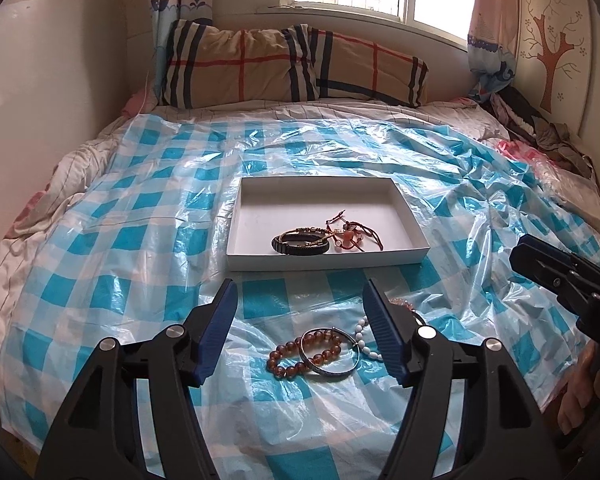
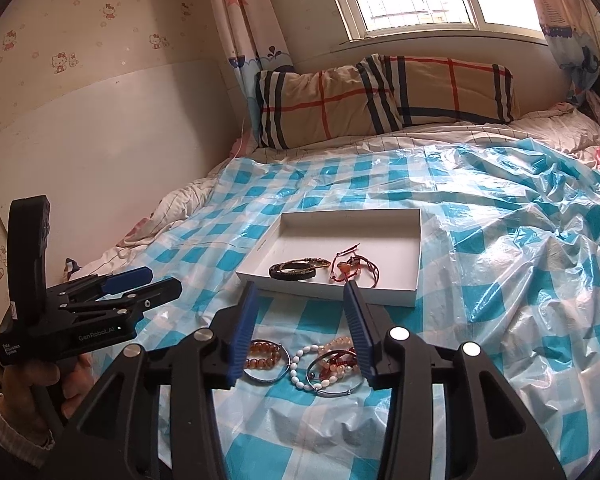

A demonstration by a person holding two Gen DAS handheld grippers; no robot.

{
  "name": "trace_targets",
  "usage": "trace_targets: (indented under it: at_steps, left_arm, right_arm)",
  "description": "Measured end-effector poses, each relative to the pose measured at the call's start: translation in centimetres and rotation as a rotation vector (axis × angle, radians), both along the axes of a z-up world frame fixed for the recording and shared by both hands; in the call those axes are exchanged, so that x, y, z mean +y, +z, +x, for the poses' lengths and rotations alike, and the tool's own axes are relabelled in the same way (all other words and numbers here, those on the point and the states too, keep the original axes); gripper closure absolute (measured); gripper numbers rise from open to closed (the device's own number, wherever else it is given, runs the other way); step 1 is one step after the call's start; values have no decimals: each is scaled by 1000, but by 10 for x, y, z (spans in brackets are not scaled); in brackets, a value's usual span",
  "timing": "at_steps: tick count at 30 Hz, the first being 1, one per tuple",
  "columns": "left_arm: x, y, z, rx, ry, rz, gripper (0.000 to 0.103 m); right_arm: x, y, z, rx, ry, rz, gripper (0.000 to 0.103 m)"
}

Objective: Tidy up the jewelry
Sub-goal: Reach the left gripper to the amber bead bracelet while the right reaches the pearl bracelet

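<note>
Both pairs of jaws stood apart and gripped nothing: the left gripper (image 1: 300, 300) hung over an amber bead bracelet (image 1: 300, 354) and a thin silver bangle (image 1: 331, 354), the right gripper (image 2: 300, 300) over pale beads (image 2: 300, 366). All lay on crinkled blue-checked plastic sheeting (image 1: 140, 208) covering the bed. Beyond, a shallow white cardboard box (image 1: 324, 260) (rectangular) held a dark braided bracelet (image 1: 300, 242) and red cord bracelet (image 1: 354, 234).

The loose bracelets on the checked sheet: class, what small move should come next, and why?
Probably lower the left tongs onto the amber bead bracelet and close. Both tongs are open and empty, the box already holds two pieces, and several bracelets lie outside it, just below the fingertips. The amber one lies directly between the left fingers.
</note>
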State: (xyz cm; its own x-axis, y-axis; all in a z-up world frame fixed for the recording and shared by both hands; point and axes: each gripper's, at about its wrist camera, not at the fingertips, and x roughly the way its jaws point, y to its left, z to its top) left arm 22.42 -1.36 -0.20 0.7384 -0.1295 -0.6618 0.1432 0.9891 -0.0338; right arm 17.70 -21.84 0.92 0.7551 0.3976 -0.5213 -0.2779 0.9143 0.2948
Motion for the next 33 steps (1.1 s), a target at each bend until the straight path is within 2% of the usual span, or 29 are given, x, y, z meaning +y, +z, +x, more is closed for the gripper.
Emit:
trace_targets:
  at_steps: [6,9,16,20,27,33]
  left_arm:
    - [9,-2,-5,14,18,-2,40]
    - [19,-7,-5,25,39,-8,38]
    - [42,-32,-4,85,73,6,38]
    - [42,-49,-3,118,48,22,38]
    - [18,-72,10,142,-21,68,38]
    - [-5,-92,34,158,-73,106,38]
  right_arm:
    - [-3,-2,-6,11,-8,0,57]
    - [-4,-5,-7,24,-9,-3,52]
    - [-8,-28,-4,79,-14,-8,51]
    - [-5,-47,1,124,-1,-21,51]
    - [2,-80,17,193,21,-51,51]
    - [1,-110,39,265,16,-73,59]
